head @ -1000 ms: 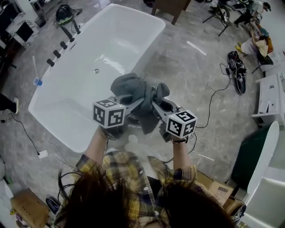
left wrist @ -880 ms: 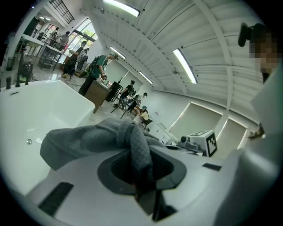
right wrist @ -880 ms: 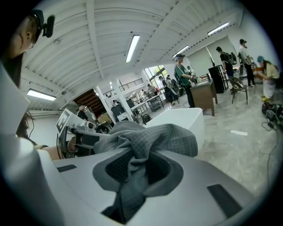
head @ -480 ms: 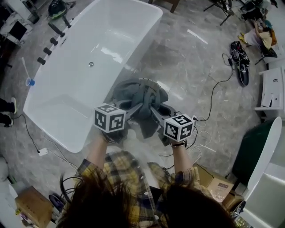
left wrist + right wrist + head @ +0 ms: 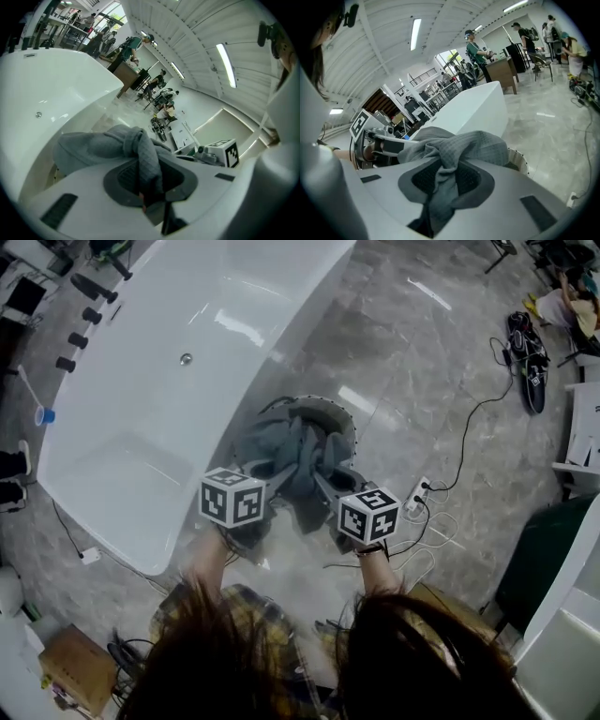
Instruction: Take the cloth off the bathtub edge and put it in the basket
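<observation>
- Grey marble floor (image 5: 422, 371) was seen around a white bathtub (image 5: 131, 456), with a power strip (image 5: 419, 495) and loose cables (image 5: 466, 423) lying on it, well apart from the tub.
- A round basket (image 5: 330, 409) was seen standing on the floor just beside the long outer wall of the bathtub; only part of its rim could be made out, the rest being covered from above.
- The grey cloth (image 5: 302, 457) was found off the bathtub edge, whose rim was bare. It was held bunched in the air over the basket, with folds hanging toward the opening.
- The left gripper (image 5: 149, 180) was seen nearly closed, with a twisted fold of the cloth pinched between its pads.
- The right gripper (image 5: 443, 180) was likewise nearly closed on another fold, with the fabric squeezed between its pads and trailing below them.
- The first part of the task, lifting the cloth from the tub, was judged to be done, and the carry to the basket all but finished.
- Whether any of the cloth already touched the inside of the basket could not be told.
- Lowering the cloth and letting it go from both grippers was judged to be what was left.
</observation>
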